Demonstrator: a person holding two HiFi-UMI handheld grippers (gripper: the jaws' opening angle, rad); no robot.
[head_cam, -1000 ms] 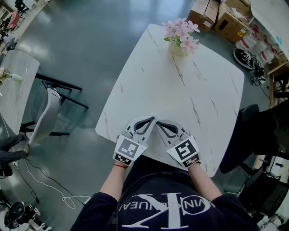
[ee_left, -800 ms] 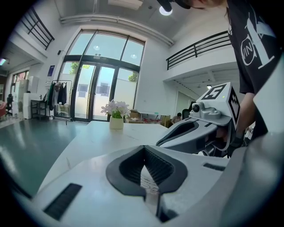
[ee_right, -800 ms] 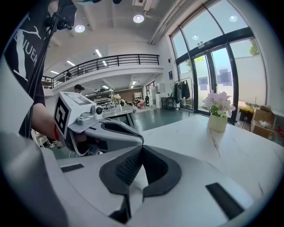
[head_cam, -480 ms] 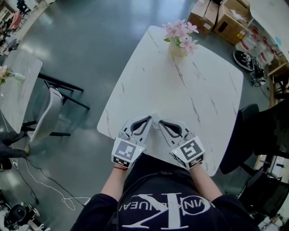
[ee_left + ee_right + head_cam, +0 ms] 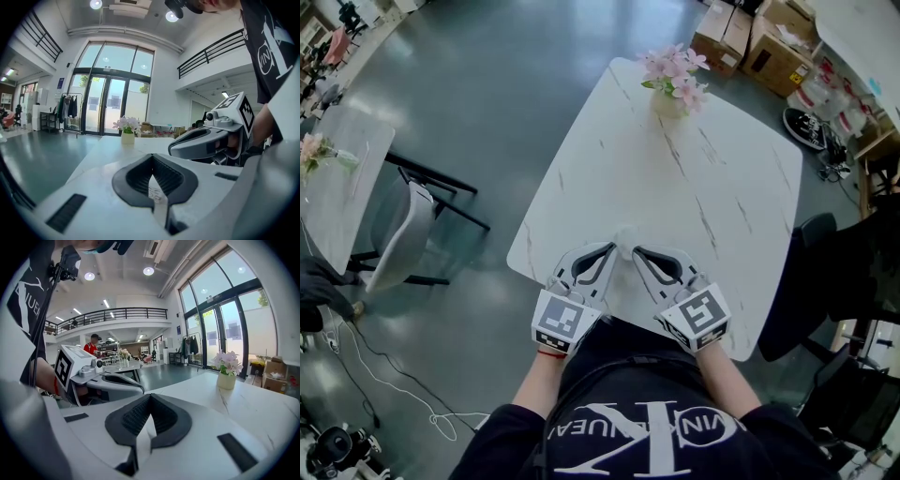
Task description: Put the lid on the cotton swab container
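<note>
Left gripper (image 5: 611,250) and right gripper (image 5: 637,252): both jaws pinched together, nothing in either. One small pale container (image 5: 625,236) sits at the table's (image 5: 712,169) near edge, just beyond and between my two tips; too washed out to tell if it's lidded. No loose lid visible, so capping is probably done. Next: check seating. One flower vase (image 5: 673,82) at the far edge.

Black shirt (image 5: 637,441): large white "CK" logo, upside down; smaller lettering only partly legible.

Left gripper (image 5: 611,250), right gripper (image 5: 638,252): jaws together; tips angled inward
</note>
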